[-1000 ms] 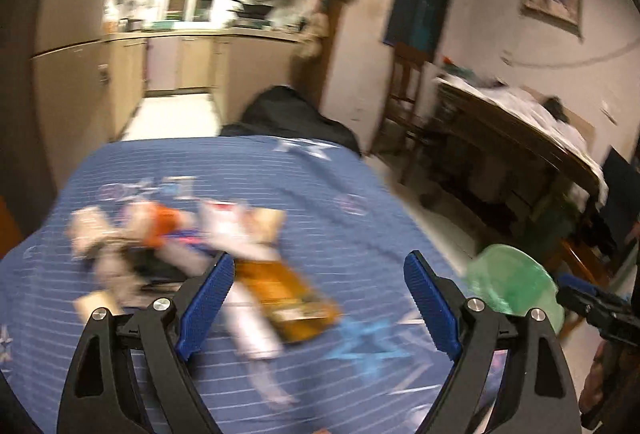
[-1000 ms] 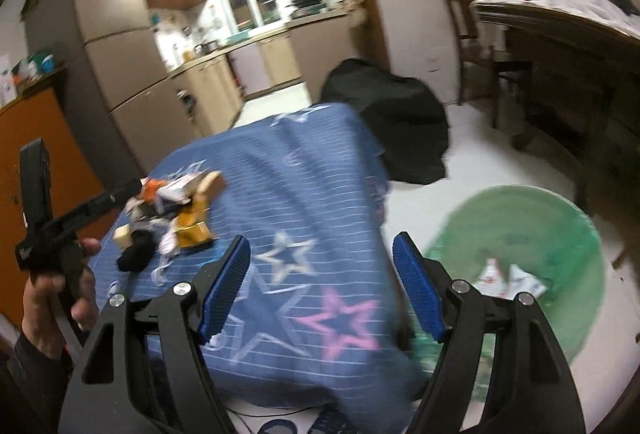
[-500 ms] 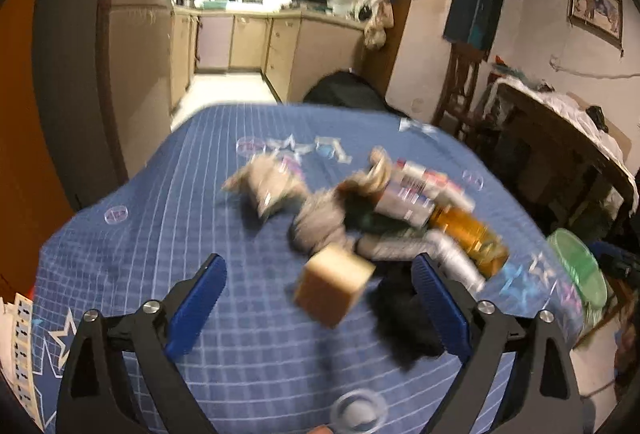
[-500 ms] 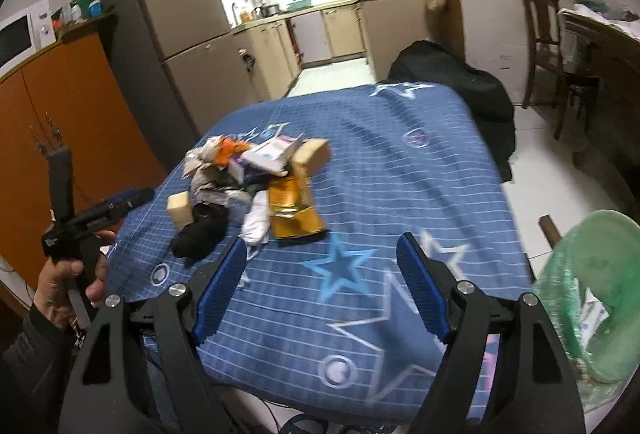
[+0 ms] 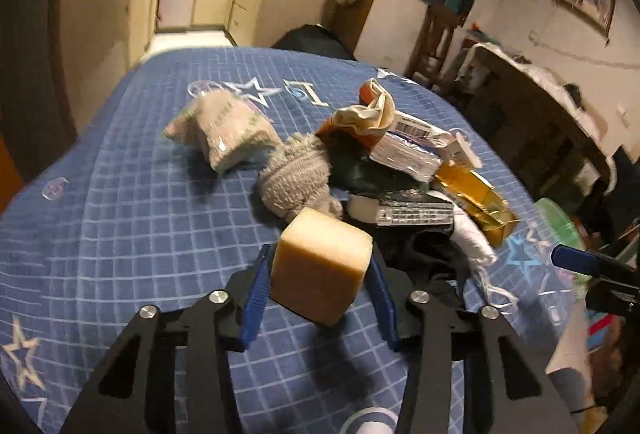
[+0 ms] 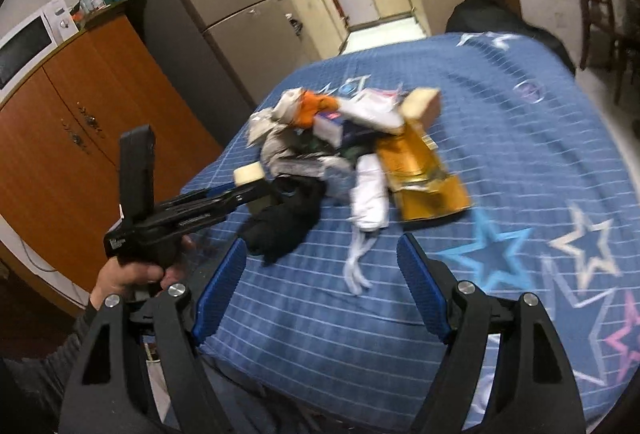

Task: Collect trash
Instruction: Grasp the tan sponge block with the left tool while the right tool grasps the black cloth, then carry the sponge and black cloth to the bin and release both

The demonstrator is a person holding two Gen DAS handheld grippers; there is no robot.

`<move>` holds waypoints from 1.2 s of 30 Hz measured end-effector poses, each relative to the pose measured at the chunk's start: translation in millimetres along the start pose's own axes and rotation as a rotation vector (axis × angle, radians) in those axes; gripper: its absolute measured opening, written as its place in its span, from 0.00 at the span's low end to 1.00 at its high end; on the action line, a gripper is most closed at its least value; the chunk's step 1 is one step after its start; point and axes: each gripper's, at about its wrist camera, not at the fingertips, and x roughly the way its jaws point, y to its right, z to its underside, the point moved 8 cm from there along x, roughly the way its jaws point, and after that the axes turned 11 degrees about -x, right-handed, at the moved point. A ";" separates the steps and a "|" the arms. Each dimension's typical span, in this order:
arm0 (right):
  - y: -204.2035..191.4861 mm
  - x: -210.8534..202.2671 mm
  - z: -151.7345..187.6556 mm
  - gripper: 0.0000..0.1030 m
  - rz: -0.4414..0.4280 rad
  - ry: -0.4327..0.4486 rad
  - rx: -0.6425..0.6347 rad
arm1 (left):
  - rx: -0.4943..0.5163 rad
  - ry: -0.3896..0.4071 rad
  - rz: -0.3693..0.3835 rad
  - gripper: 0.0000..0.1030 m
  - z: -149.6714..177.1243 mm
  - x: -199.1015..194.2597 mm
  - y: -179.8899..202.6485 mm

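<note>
Squeezing the yellow sponge block (image 5: 322, 268) between its blue pads, my left gripper (image 5: 320, 294) has it clenched at the near edge of the trash pile (image 5: 384, 170) on the desk (image 5: 120, 214); I took it first, I judge, because it sat loose at the near side, clear of the tangle. The block looks soft, so the pads bite into its flanks rather than its corners. Just beyond it lie a grey rag (image 5: 296, 178), a black cloth (image 6: 286, 222) and a gold carton (image 6: 424, 174), heaped touching one another, with a pale bundle (image 5: 222, 132) a little apart to the far left. My right gripper (image 6: 322, 288) hangs released and empty over the near blue cloth, fingers spread, aimed at the white wrapper (image 6: 370, 194). The green bin (image 5: 558, 222) shows at the right edge, below desk level, which is where I judge the sponge should go.
</note>
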 end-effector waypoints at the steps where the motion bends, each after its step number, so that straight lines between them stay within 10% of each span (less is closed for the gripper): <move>1: -4.6 6.7 -0.6 0.68 -0.010 -0.009 0.000 | 0.001 0.009 -0.002 0.43 0.4 -1.7 0.2; 20: -38.6 106.2 -9.9 0.50 0.180 -0.109 -0.106 | -0.125 0.185 -0.141 0.42 9.8 -71.2 -43.1; 36: -43.9 -77.1 -25.2 0.50 0.357 0.229 -0.209 | 0.008 0.296 -0.078 0.42 16.6 -143.9 83.7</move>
